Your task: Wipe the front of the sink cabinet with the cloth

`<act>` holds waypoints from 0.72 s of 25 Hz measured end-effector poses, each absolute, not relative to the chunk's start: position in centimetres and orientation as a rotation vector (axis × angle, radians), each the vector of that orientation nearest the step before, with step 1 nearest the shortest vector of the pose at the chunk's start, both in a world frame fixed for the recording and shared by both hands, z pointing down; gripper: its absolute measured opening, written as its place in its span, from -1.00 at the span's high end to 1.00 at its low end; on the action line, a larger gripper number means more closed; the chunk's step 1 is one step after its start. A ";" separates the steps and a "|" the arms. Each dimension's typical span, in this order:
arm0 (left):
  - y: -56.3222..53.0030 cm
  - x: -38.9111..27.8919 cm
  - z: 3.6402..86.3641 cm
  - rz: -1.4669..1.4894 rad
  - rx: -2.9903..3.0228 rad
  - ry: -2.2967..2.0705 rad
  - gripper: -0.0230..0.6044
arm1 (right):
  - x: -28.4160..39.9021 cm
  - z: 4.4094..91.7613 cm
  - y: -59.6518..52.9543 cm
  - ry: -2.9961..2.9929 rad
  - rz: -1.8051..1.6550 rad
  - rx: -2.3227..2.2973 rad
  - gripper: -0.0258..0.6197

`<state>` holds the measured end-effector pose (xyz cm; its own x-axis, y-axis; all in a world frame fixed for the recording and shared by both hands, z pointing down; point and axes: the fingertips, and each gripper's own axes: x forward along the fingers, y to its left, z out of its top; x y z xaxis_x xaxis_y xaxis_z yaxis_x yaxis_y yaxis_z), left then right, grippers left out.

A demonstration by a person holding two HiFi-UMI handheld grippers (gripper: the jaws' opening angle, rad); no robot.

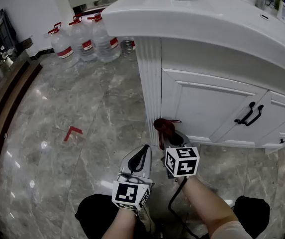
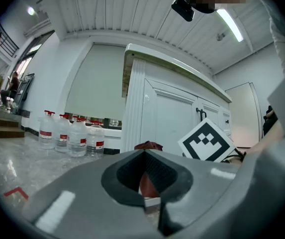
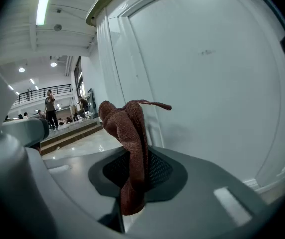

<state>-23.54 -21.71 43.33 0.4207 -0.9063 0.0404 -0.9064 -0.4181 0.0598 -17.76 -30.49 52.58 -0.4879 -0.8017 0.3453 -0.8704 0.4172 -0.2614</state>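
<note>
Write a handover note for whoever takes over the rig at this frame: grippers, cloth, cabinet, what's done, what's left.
Left gripper: fingers shut, empty, low beside the right one.
Right gripper: fingers shut on the cloth, which is bunched and sticks up past the tips.
The cloth is at the lower left of the left cabinet door, next to the fluted corner post. Contact with the door cannot be confirmed.
Done: cloth in hand and at the cabinet.
Left: no wiped area shows, so treat the whole front as still to wipe.
</note>
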 end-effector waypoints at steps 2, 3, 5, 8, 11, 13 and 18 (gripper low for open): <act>-21.9 -24.0 43.6 0.012 2.583 -1.658 0.93 | -18.3 53.1 -31.1 -2.498 0.637 1.494 0.67; -22.0 -24.1 43.7 0.014 2.582 -1.660 0.93 | -18.3 53.3 -31.3 -2.495 0.645 1.500 0.66; -22.2 -24.3 43.9 0.010 2.573 -1.660 0.93 | -18.1 53.5 -31.6 -2.494 0.653 1.506 0.66; -22.5 -23.7 44.0 0.001 2.581 -1.642 0.93 | -17.6 53.7 -31.7 -2.498 0.625 1.501 0.66; -22.7 -22.4 44.1 0.030 2.620 -1.618 0.93 | -16.5 54.0 -31.6 -2.482 0.614 1.513 0.66; -22.7 -21.6 44.0 0.038 2.633 -1.605 0.93 | -15.6 54.2 -31.5 -2.473 0.616 1.524 0.66; -22.8 -19.7 43.9 0.039 2.646 -1.579 0.93 | -12.7 54.0 -31.6 -2.438 0.604 1.575 0.66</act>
